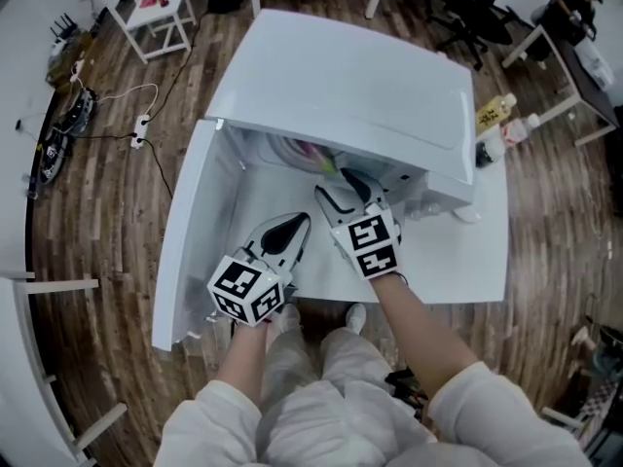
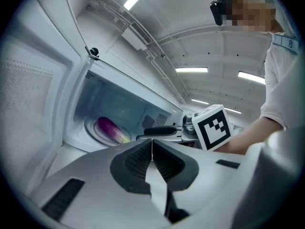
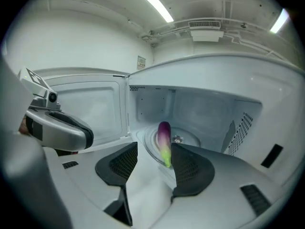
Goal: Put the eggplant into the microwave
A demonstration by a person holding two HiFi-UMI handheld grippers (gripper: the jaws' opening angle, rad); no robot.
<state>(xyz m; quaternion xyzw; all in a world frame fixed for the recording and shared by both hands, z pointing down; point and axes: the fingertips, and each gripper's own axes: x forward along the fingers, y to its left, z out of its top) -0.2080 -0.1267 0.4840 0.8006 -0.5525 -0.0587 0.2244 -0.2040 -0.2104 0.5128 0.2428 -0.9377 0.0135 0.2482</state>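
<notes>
The eggplant (image 3: pixel 164 140), purple with a green end, lies on the glass turntable (image 3: pixel 188 140) inside the white microwave (image 1: pixel 370 95); it also shows as the eggplant (image 2: pixel 112 129) in the left gripper view. The microwave door (image 1: pixel 185 251) stands swung open to the left. My right gripper (image 3: pixel 155 148) is open and empty just in front of the cavity, the eggplant lying beyond its fingertips and not touched. In the head view this right gripper (image 1: pixel 336 185) is at the opening. My left gripper (image 2: pixel 151 144) is shut with nothing in it and sits lower left of the right one, as the left gripper (image 1: pixel 295 227).
The microwave stands on a white table (image 1: pixel 477 261). Bottles (image 1: pixel 501 115) stand at the table's right end. On the wooden floor are a small white side table (image 1: pixel 156 13), a power strip with cables (image 1: pixel 141 129) and office chairs (image 1: pixel 477 8) at the back.
</notes>
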